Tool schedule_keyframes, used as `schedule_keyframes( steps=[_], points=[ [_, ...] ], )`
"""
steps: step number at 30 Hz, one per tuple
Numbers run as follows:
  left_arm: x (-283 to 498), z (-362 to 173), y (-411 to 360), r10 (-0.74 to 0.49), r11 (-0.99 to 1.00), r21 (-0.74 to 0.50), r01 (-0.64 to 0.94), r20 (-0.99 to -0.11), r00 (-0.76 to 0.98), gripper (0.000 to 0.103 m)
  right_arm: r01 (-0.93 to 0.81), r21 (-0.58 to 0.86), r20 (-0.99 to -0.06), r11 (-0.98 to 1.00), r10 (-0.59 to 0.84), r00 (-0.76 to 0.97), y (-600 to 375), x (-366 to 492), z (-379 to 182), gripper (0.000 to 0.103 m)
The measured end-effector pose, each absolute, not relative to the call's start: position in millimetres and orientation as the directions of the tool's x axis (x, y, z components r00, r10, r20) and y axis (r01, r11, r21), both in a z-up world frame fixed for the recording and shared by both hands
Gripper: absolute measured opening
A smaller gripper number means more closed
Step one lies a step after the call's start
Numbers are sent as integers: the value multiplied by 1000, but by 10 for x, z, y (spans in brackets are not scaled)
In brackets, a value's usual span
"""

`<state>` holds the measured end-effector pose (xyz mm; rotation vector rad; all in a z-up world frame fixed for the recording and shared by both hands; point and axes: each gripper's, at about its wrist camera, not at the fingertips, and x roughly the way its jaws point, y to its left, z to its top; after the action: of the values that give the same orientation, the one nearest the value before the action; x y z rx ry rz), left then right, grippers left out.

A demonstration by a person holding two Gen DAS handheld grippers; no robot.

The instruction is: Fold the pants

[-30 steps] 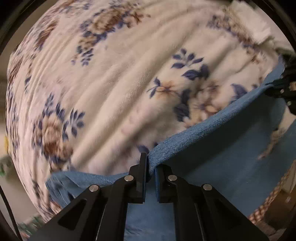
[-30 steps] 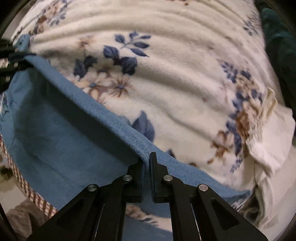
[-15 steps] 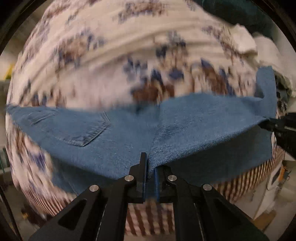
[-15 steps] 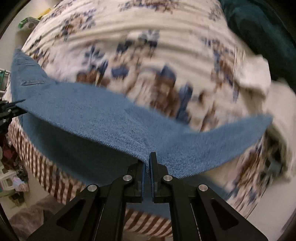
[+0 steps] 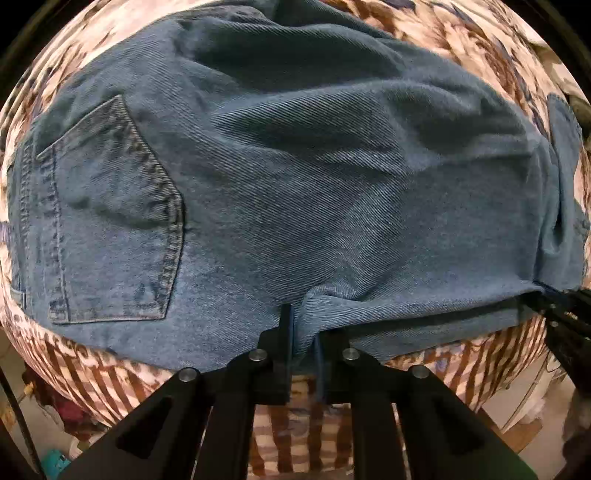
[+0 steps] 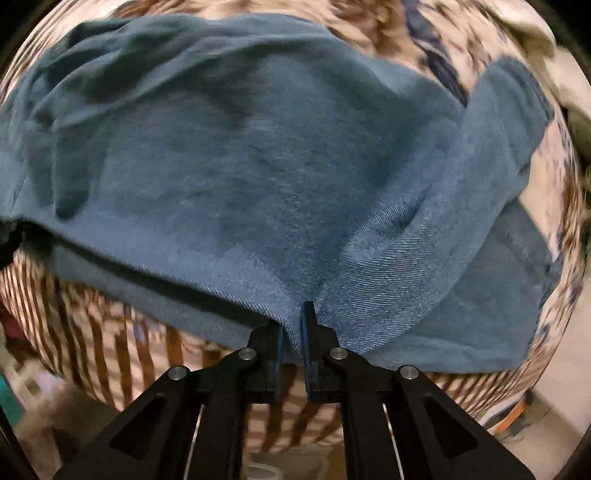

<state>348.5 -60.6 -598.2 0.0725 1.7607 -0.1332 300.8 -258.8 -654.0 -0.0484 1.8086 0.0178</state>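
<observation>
- My left gripper (image 5: 301, 332) pinches the near edge of the blue denim pants (image 5: 295, 177), a fold of cloth bunched between its jaws.
- The pants lie spread over the floral blanket (image 5: 461, 33), back pocket (image 5: 110, 221) toward the left.
- A brown striped sheet (image 5: 92, 373) shows below the denim's near edge.
- At the right edge I see the right gripper (image 5: 554, 306), at the same hem.

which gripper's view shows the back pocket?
The left gripper: its view shows the stitched back pocket on the jeans, left of its fingers. The right gripper sees only plain denim.
</observation>
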Motion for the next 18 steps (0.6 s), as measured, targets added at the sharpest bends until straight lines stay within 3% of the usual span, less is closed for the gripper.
schedule_keyframes(
  steps=[2,3,4,5,6,8,9,10,18],
  points=[
    [3487,-5899,-608,-34,993,-53,106,-984,-174,19,-12,-17,-969,1000,-19,-246,-2612,2991,-6537,19],
    [3465,-5843,-630,-32,992,-51,118,-986,-161,21,6,-10,-970,1000,-8,-244,-2622,2978,-6506,43],
    [3440,-5792,-634,-24,991,-43,125,-989,-148,26,32,12,-970,999,19,-241,-2628,2975,-6464,75],
    [3426,-5715,-643,-12,991,-28,129,-992,-127,30,56,41,-970,998,53,-235,-2624,2957,-6414,90],
    [3403,-5630,-658,-11,991,-25,134,-995,-104,39,59,35,-971,998,48,-234,-2607,2947,-6376,96],
    [3351,-5459,-694,13,991,5,134,-998,-55,66,58,23,-979,998,34,-200,-2580,2909,-6224,96],
    [3335,-5385,-715,19,991,15,133,-999,-32,92,72,27,-982,997,40,-186,-2590,2895,-6147,96],
    [3322,-5311,-730,25,991,25,130,-1000,-1,96,86,28,-984,996,42,-173,-2608,2887,-6084,96],
    [3671,-5230,-965,83,993,94,67,-986,141,96,263,10,-999,965,18,-27,-3204,2960,-5656,96]
  ],
)
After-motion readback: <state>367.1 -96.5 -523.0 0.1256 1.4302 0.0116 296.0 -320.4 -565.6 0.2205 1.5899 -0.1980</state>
